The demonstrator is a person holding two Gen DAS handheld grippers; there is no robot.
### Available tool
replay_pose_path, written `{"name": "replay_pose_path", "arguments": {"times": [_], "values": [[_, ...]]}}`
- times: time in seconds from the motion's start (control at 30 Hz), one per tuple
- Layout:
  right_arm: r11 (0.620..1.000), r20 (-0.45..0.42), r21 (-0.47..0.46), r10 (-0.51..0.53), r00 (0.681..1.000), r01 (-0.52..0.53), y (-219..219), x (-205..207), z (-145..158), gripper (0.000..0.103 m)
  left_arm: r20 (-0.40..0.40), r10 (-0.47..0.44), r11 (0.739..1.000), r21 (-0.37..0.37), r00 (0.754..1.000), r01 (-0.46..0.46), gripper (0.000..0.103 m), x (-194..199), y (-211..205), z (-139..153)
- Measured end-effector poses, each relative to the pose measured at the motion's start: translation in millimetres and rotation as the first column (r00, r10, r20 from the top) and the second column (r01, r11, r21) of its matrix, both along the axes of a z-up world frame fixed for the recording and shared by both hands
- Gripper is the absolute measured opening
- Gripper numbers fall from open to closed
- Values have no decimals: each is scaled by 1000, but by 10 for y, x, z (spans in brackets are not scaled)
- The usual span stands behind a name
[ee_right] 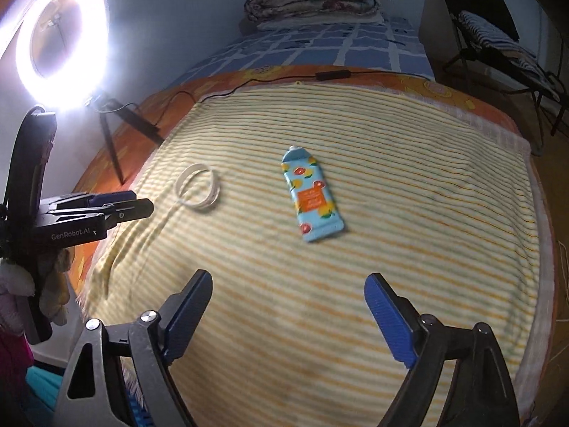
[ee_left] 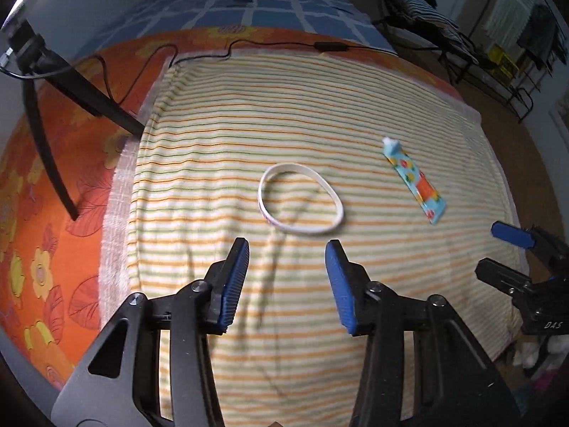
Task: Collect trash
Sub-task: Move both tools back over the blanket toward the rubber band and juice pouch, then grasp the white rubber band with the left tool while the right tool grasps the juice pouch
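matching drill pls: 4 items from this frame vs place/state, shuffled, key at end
1. white ring
2. blue tube
3. left claw
4. ring light

A. lit, left of the bed
B. lying ahead of the right claw, cap pointing away
C. empty, jaws apart
D. flat on the striped blanket, just beyond the left claw

Pairs: 1-D, 2-B, 3-C, 4-A
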State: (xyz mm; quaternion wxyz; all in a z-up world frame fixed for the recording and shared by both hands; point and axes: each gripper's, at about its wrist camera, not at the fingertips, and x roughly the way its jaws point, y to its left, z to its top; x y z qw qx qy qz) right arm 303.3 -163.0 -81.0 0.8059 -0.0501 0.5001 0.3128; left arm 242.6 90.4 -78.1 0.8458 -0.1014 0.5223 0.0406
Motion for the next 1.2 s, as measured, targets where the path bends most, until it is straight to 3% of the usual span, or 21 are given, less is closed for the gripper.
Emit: {"name": "replay_pose_path", "arguments": {"times": [0.1,0.3,0.4,0.5,0.6,0.97,1.17,1.2], "values": [[1000,-19,9,-10,1000,10,79,156,-49,85,-8,11,1000,-24,1000,-11,37,151,78,-41],[1000,-22,4,-24,999,24,241,387,-126,82,-23,42,998,-40,999,-43,36,372,207,-148],[999,-35,9,-37,999,38,280,488,-192,79,-31,47,998,-39,998,-48,29,450,235,-212],[999,-42,-1,-52,998,52,303,576,-261,76,-39,45,998,-35,998,-46,27,488,244,-275],[998,-49,-1,-66,997,66,327,663,-309,75,-49,45,998,-44,998,-47,15,531,255,-334],[996,-4,-54,-67,998,66,507,843,-421,70,-29,29,999,-20,999,-30,4,601,269,-375],[995,42,-80,-50,998,53,584,828,-424,50,-2,27,999,-20,1000,-27,3,585,289,-318],[995,50,-90,-42,998,47,600,818,-422,41,-1,26,1000,-18,1000,-26,3,581,288,-315]]}}
